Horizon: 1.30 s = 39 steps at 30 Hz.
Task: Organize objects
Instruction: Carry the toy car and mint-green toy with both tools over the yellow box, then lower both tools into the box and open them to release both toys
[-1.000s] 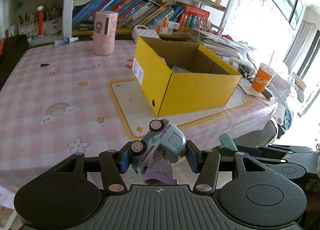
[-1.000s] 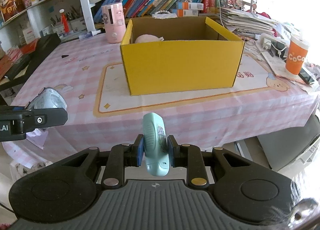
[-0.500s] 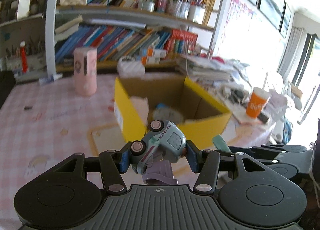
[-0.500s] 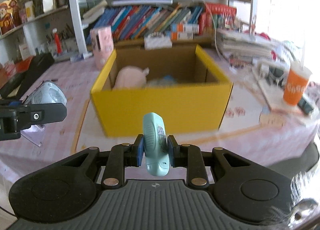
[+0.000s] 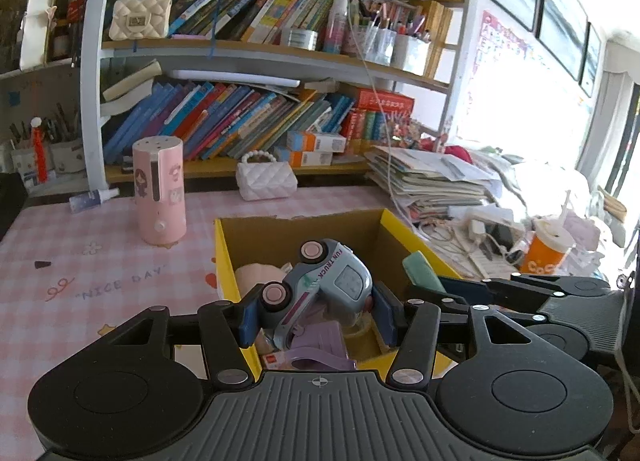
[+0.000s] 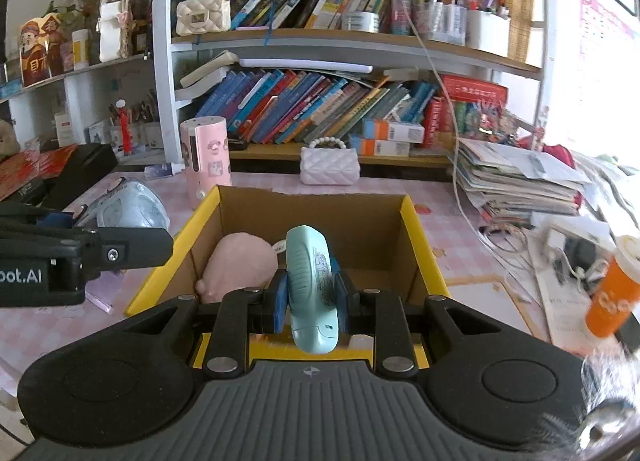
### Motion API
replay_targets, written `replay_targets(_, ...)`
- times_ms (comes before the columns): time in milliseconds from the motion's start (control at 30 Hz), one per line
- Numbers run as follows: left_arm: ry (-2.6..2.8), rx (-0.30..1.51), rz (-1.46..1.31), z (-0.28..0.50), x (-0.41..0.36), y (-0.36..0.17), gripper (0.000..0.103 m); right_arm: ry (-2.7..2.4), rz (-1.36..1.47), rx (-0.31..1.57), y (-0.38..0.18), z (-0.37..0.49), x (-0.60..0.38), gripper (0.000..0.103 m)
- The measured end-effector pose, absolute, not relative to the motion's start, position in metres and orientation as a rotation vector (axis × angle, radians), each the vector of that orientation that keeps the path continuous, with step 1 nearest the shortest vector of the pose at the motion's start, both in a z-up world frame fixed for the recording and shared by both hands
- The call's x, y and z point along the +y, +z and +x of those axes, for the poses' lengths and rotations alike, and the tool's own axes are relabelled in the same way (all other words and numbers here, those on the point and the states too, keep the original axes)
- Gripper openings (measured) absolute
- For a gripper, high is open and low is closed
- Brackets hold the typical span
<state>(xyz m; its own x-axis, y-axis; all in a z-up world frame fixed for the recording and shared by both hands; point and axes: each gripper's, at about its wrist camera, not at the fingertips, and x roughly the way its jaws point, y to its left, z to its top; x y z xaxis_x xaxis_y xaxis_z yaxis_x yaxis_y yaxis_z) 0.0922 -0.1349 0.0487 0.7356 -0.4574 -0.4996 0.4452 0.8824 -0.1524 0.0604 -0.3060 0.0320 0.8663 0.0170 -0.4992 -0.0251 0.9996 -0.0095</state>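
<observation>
Clamped a toy truck (image 5: 320, 293) in the left gripper (image 5: 316, 313), pads pressed on its rounded sides, body tilted with the wheels turned up and to the left. Looked a shaky hold on curved, slick plastic: liable to swivel or squirt out under any jolt. Trailed a purple part (image 5: 320, 345) beneath the truck, apt to catch the near wall on the way down.

Pinched a slim teal gadget (image 6: 310, 281) on edge in the right gripper (image 6: 310, 297), jaws closed narrow around its lower half. Stood tall above the pads, so likely to tip sideways on release rather than lie flat.

Hung both loads above the near part of the yellow box (image 5: 228, 261), the two grippers close side by side. Risked a knock between the tools if lowered together into one narrow opening.

Already held a pink plush (image 6: 240, 261) on the box's left side, plus smaller things hard to make out. Could bounce off the soft toy and end up wedged or askew.

Beyond the box: pink cylinder (image 5: 160, 189) upright just past its far-left corner, white purse (image 5: 266, 181) further back. To the right, orange cup (image 6: 608, 301) with a lid, near loose papers and cables; might have been toppled by a wide swing outward.
</observation>
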Motion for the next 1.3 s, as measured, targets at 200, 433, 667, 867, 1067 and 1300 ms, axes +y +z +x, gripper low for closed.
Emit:
replay_targets(200,-0.452,0.59,-0.004,0.109,-0.149,0.041,0.054,0.077,-0.031,0.543,0.021,0.09,-0.316,0.023)
replay_targets(433,-0.422,0.634,0.019,0.131,-0.166,0.027,0.054,0.131,-0.066,0.594,0.003,0.118,-0.321,0.023)
replay_targets(667,-0.398,0.682,0.044,0.151,-0.183,0.008,0.054,0.173,-0.111,0.668,-0.014,0.139,-0.324,0.023)
replay_targets(867,-0.384,0.708,0.055,0.16,-0.189,-0.002,0.054,0.211,-0.139,0.719,-0.024,0.154,-0.325,0.023)
replay_targets(1067,-0.364,0.734,0.066,0.166,-0.191,-0.01,0.054,0.243,-0.145,0.759,-0.032,0.161,-0.326,0.023)
replay_targets(1300,-0.359,0.729,0.09,0.167,-0.196,-0.011,0.054,0.261,-0.093,0.798,-0.037,0.167,-0.332,0.023)
